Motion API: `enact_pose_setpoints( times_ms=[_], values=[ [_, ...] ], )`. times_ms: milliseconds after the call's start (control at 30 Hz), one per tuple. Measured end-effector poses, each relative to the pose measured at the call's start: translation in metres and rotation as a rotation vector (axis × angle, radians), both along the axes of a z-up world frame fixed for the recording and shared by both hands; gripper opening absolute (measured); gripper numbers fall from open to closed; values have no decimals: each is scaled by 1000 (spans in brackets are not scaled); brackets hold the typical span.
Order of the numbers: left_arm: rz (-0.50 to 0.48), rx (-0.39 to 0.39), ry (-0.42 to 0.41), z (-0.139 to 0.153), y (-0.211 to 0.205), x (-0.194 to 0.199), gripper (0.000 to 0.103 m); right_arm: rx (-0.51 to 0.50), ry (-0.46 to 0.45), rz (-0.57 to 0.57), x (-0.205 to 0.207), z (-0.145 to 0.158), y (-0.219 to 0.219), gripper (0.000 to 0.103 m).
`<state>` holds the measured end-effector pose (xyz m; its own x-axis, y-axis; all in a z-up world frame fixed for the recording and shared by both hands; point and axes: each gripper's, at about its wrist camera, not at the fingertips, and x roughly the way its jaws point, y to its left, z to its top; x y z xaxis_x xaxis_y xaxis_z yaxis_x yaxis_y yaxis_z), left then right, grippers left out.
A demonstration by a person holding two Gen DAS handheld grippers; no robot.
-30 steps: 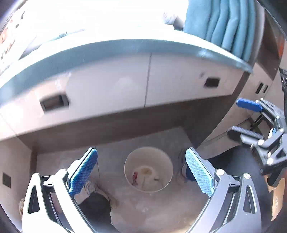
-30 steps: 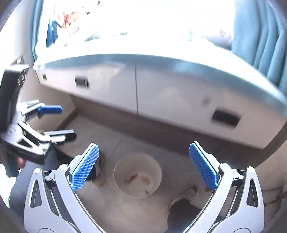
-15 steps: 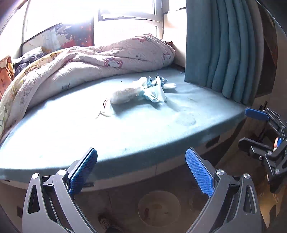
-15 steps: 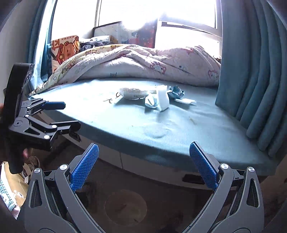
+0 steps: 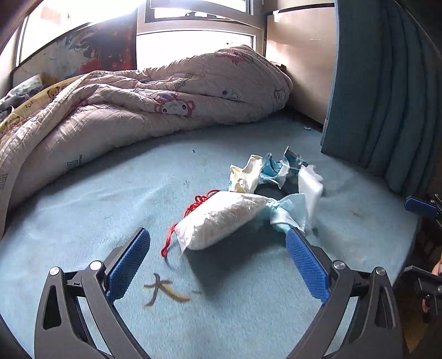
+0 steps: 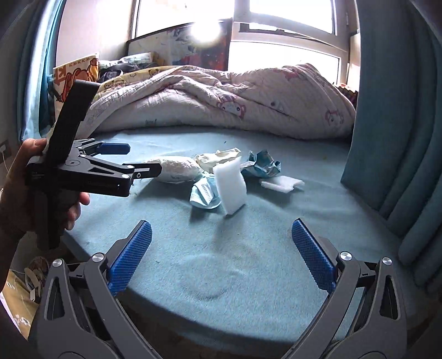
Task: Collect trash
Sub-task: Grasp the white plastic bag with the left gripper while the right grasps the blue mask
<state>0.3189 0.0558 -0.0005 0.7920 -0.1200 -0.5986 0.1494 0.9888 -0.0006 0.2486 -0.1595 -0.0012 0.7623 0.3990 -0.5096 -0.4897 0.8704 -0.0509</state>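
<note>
A pile of trash lies on the blue bed cover (image 5: 83, 221). It holds a white plastic bag (image 5: 221, 221) with a red string (image 5: 193, 207), a blue face mask (image 5: 287, 218), an upright white sponge (image 5: 310, 190), a cream wrapper (image 5: 246, 176) and a blue wrapper (image 5: 276, 168). My left gripper (image 5: 216, 237) is open just in front of the bag, holding nothing. My right gripper (image 6: 221, 223) is open and empty, a short way before the sponge (image 6: 230, 187) and mask (image 6: 204, 193). In the right wrist view a hand (image 6: 25, 176) holds the left gripper (image 6: 138, 160) beside the bag (image 6: 176, 168).
A crumpled pink quilt (image 5: 138, 105) fills the back of the bed under a bright window (image 6: 284, 16). Teal curtains (image 5: 381, 96) hang at the right. A flat white piece (image 6: 281, 183) lies right of the pile. A brown-yellow mark (image 5: 165, 290) shows on the cover near the left gripper.
Both views have swung up from the floor and a round bin under the bed onto the bed top, then closer to the trash pile. Both grippers stayed open.
</note>
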Motion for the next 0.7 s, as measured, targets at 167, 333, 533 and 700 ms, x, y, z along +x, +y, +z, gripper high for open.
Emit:
enact_pose_setpoints(
  times_ms=[167, 333, 533, 700],
  values=[
    [-55, -20, 104, -16, -4, 45, 61, 3, 21, -18, 30, -10, -2, 98],
    [-62, 7, 118, -17, -10, 57, 59, 1, 37, -22, 43, -17, -1, 98],
    [-36, 37, 106, -15, -13, 51, 53, -16, 46, -34, 54, -21, 0, 98],
    [-28, 35, 79, -8, -14, 31, 52, -55, 73, -57, 72, -27, 1, 98]
  ],
)
